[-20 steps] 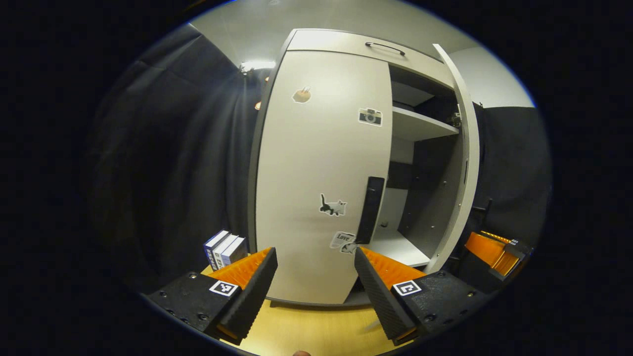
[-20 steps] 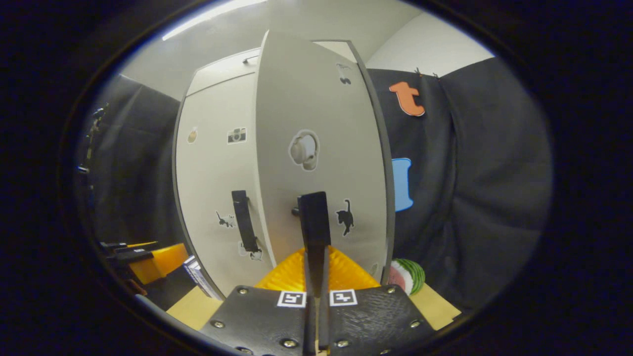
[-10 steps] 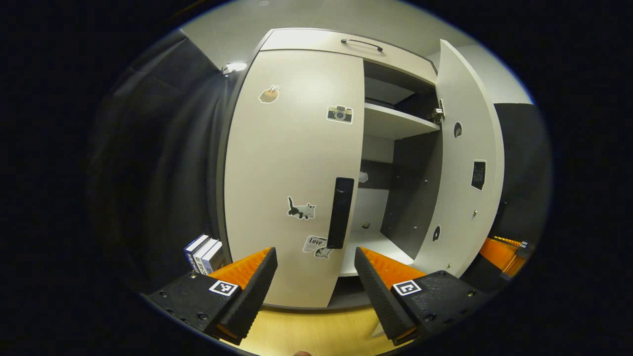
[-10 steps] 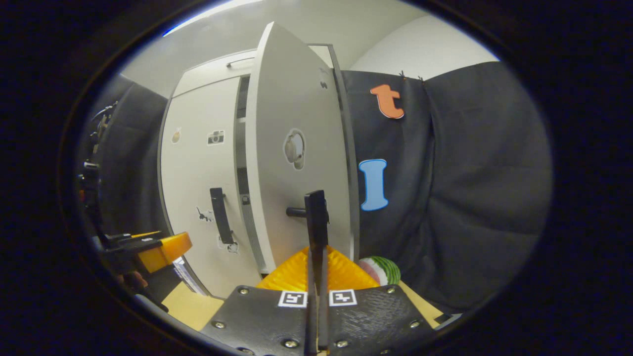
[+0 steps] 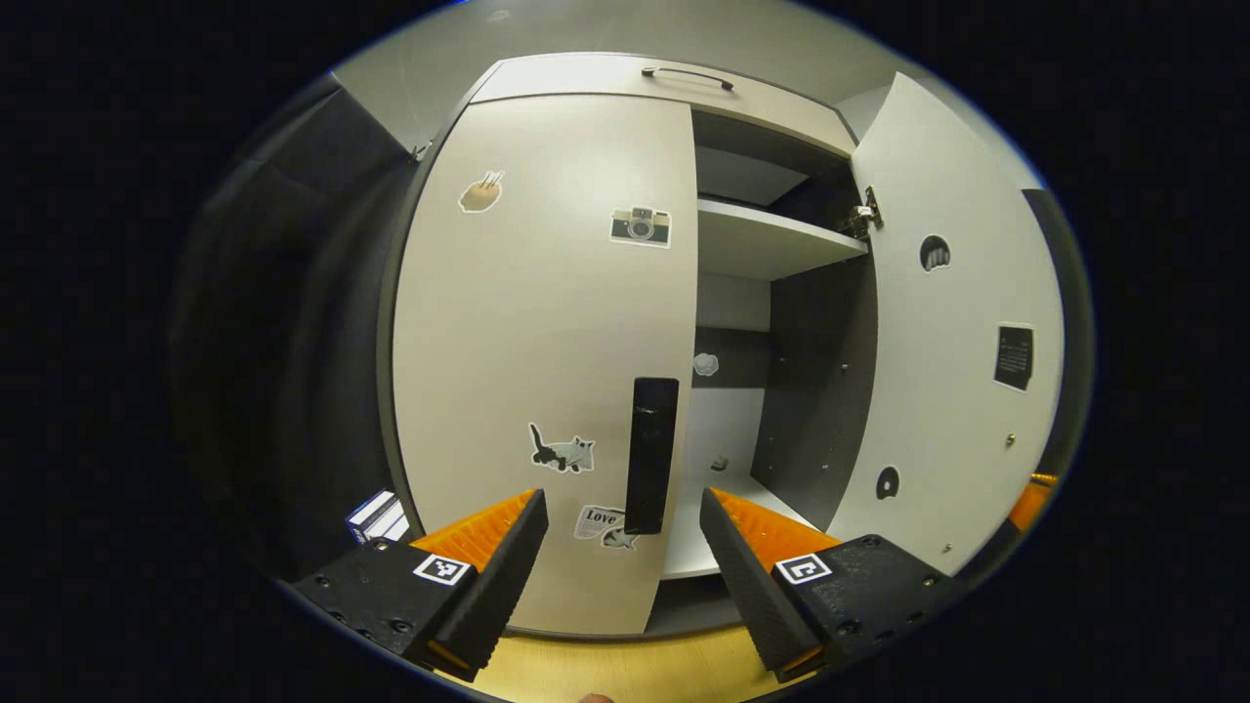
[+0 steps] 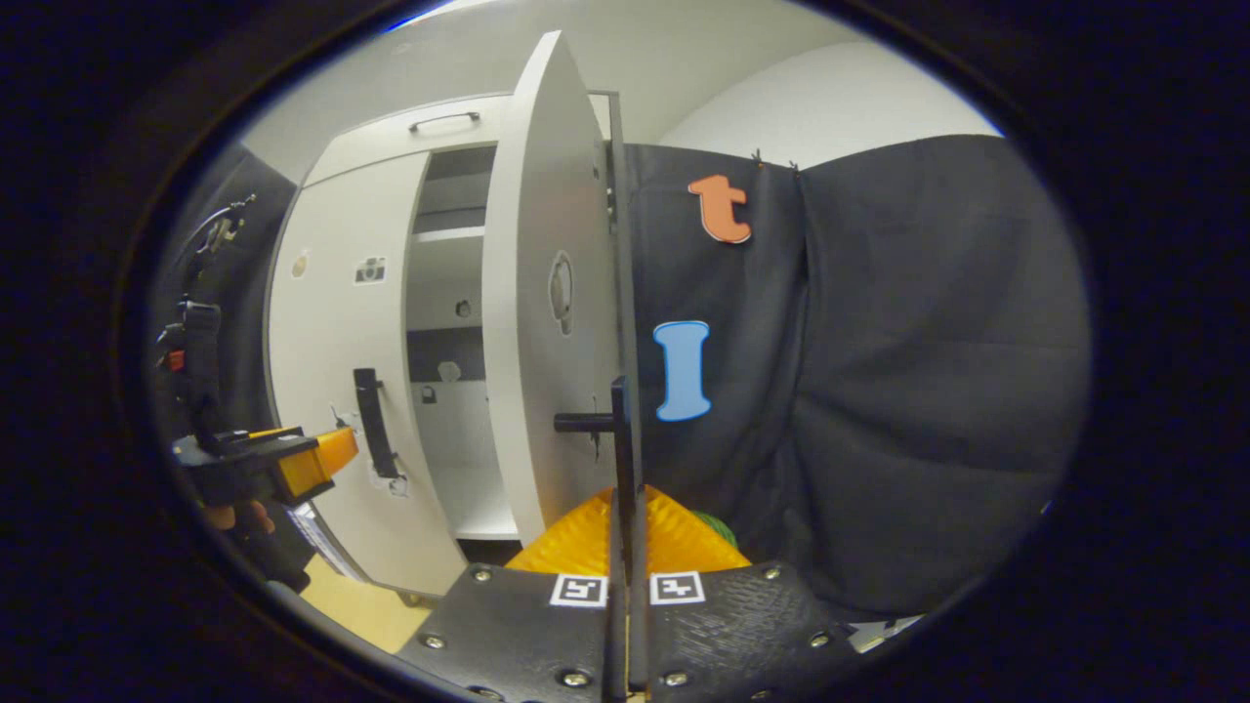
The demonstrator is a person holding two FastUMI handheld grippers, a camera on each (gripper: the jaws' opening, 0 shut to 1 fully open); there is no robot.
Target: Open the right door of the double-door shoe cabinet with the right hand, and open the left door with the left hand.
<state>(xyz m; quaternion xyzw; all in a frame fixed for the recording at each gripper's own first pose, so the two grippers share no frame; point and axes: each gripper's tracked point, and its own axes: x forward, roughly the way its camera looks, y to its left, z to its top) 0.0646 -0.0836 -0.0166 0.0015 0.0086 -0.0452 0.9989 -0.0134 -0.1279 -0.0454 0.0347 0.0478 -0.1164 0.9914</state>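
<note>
The right gripper (image 6: 625,547) has its jaws pinched on the slim black bar handle of the right door (image 6: 532,322), the bar running up between them. That door stands swung wide open, nearly edge-on in the right gripper view; in the left gripper view its pale inner face (image 5: 952,332) shows small dark stickers and a metal hinge at the top.

The left gripper (image 5: 623,532) has its jaws spread wide, ridged inner faces apart, short of the left door (image 5: 537,322). They touch nothing; the door's flat black vertical handle (image 5: 651,454) stands in line with the gap between them.

The left door is shut, a smooth matt off-white panel carrying a cat sticker, a camera sticker and others. The shoe cabinet (image 5: 625,73) has a dark-lined interior with a white shelf (image 5: 762,244), a white floor, and a top panel with a thin bar handle. It stands on a yellow wood bench (image 5: 605,674). Books (image 5: 376,515) stand just left of it.
</note>
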